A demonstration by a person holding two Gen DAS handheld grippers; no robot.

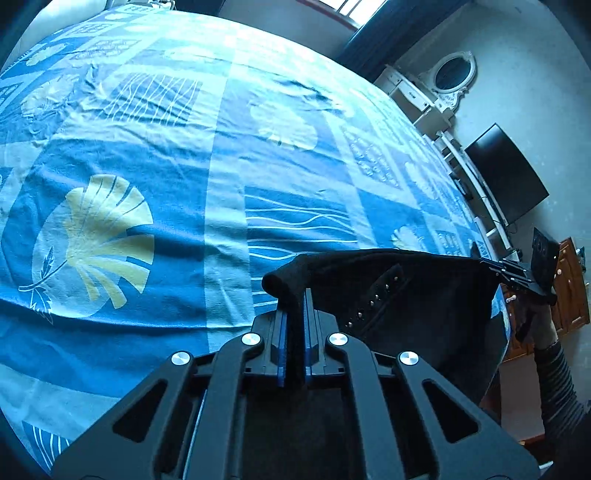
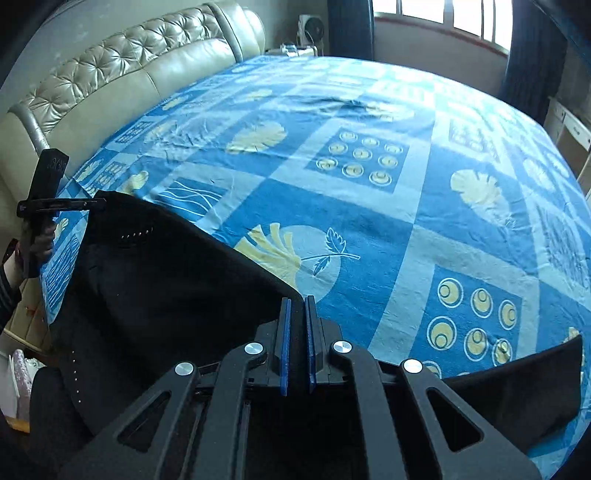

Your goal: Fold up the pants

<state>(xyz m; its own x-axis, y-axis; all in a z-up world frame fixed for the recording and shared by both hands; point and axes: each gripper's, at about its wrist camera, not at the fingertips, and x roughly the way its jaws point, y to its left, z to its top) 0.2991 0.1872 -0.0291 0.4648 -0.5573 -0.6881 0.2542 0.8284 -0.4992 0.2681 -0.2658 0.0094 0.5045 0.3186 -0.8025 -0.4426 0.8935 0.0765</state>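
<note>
The black pants [image 1: 413, 295] hang stretched between my two grippers above the near edge of the bed. My left gripper [image 1: 295, 299] is shut on one corner of the waistband, cloth bunched over its tips. My right gripper [image 2: 297, 301] is shut on the other corner of the pants [image 2: 166, 280]. A row of small metal studs shows on the cloth in both views. In the left wrist view the right gripper [image 1: 495, 267] shows at the far right, clamped on the cloth. In the right wrist view the left gripper [image 2: 99, 202] shows at the far left, clamped too.
The bed [image 2: 369, 206] is covered by a blue patterned sheet [image 1: 147, 166]. A tufted beige headboard [image 2: 122, 74] runs along one side. A white dresser with an oval mirror [image 1: 448, 75], a dark monitor [image 1: 506, 173] and a wooden cabinet [image 1: 572, 291] stand beyond the bed. Windows [image 2: 443, 18] are at the back.
</note>
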